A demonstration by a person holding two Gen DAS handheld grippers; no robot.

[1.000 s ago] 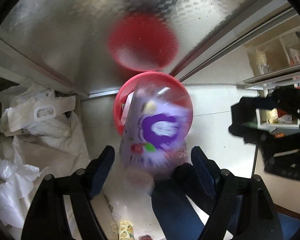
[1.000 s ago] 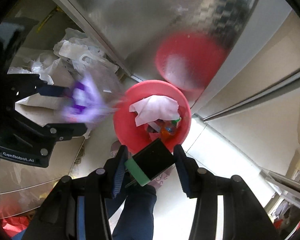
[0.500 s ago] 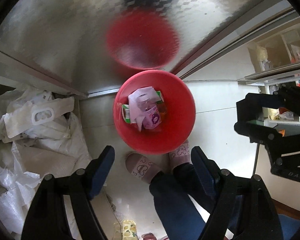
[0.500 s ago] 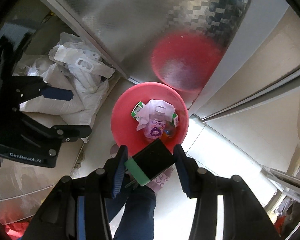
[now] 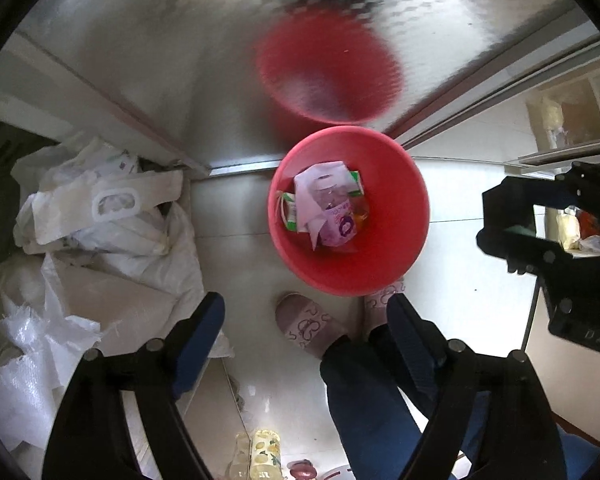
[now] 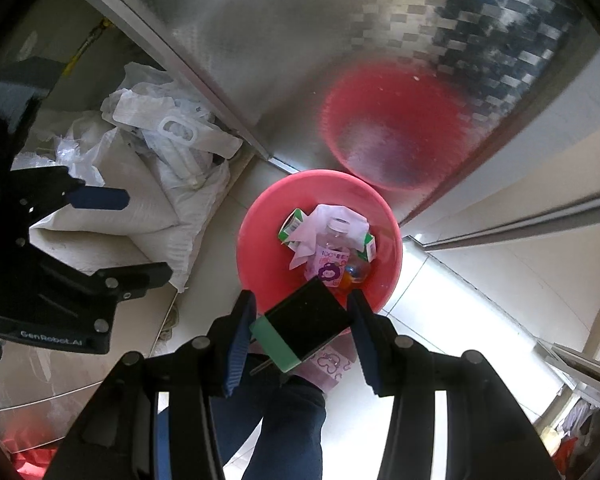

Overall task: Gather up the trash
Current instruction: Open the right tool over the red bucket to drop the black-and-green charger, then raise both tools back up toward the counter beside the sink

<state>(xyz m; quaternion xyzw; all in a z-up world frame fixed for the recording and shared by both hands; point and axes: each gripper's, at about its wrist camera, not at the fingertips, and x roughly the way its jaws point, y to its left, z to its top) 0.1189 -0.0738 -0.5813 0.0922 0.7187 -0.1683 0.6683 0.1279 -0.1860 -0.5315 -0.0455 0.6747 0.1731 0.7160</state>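
Beside the red bin (image 5: 400,200) – white sacks (image 5: 112,232); left gripper (image 5: 304,320) spread, empty; right gripper (image 6: 302,312) clamps a black box (image 6: 306,318).

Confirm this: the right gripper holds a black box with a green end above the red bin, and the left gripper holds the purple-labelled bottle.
Wrong on the left gripper: the left wrist view shows it open and empty; the purple-labelled bottle lies in the red bin. The rest stands.

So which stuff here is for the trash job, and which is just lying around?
For the job:
- red bin
- purple-label bottle inside it
- black and green box in the right tongs
- left tongs, empty

Lying about:
- white sacks
- slippers
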